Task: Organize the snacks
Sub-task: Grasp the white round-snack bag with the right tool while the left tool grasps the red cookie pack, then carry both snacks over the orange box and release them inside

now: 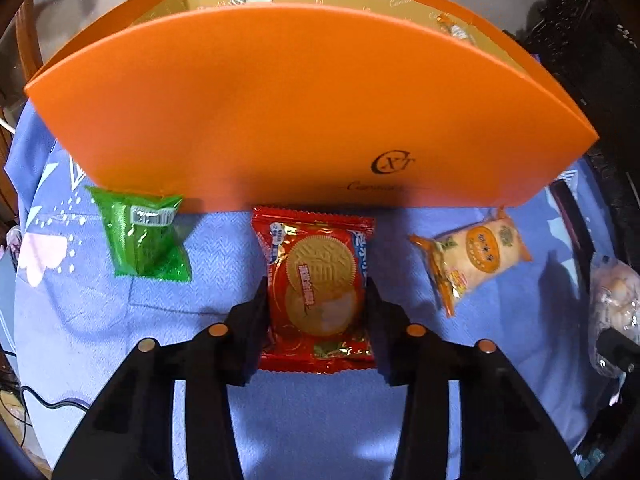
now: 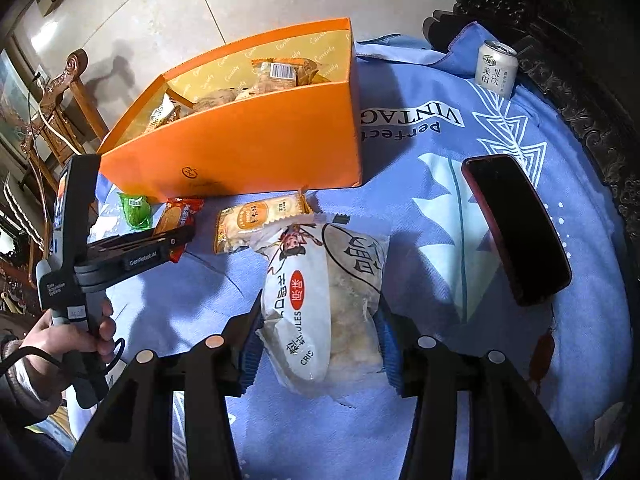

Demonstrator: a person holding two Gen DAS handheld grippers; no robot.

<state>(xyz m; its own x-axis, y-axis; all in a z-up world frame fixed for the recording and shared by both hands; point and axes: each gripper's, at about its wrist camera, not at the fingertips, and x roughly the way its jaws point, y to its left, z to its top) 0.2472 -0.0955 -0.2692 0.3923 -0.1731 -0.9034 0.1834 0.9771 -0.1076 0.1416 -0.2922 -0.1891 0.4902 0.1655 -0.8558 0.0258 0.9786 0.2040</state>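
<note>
Left gripper [image 1: 318, 300] pinches red foil biscuit packet [image 1: 316, 272], which lies on blue printed cloth [image 1: 224, 264] just before the orange cardboard box [image 1: 280, 100]. Right gripper [image 2: 320, 332] clamps white puffed-snack bag [image 2: 324, 300] above cloth. Green wrapped snack [image 1: 142, 240] and orange-white cracker pack [image 1: 472, 256] lie beside the box.

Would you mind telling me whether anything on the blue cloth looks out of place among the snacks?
Yes: a phone with a red case lies on the blue cloth right of the orange box, and a drink can stands at the far edge. Neither is a snack packet.
</note>
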